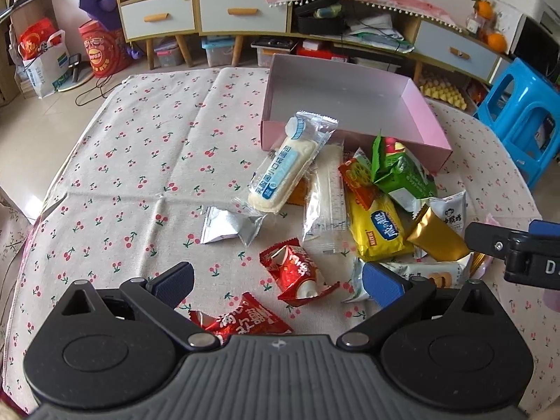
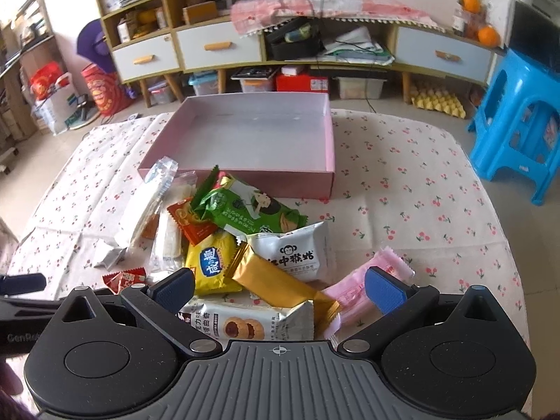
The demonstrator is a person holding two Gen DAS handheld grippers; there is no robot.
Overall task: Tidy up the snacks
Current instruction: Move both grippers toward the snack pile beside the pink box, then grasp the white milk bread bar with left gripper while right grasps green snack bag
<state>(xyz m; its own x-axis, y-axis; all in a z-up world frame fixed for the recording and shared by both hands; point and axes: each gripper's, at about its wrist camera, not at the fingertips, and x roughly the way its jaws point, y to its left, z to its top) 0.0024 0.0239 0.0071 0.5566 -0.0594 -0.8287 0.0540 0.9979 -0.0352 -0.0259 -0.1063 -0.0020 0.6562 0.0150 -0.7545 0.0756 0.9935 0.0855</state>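
An empty pink box (image 1: 425, 129) (image 2: 245, 178) stands on the cherry-print cloth behind a heap of snack packets. The heap holds a white bread packet (image 1: 280, 171), a green packet (image 1: 402, 171) (image 2: 252, 213), a yellow packet (image 1: 376, 225) (image 2: 210, 262), a gold bar (image 1: 437, 236) (image 2: 276, 280) and a white monkey packet (image 2: 294, 252). My left gripper (image 1: 278, 281) is open over a red packet (image 1: 297, 273); another red packet (image 1: 241, 322) lies under it. My right gripper (image 2: 280, 288) is open over the gold bar and a cookie packet (image 2: 245, 322), beside a pink packet (image 2: 360, 290).
A silver packet (image 1: 227, 225) lies left of the heap. A blue plastic stool (image 2: 518, 129) stands to the right of the table. Low cabinets with drawers (image 2: 217, 49) line the back wall. The right gripper shows at the right edge of the left wrist view (image 1: 507, 248).
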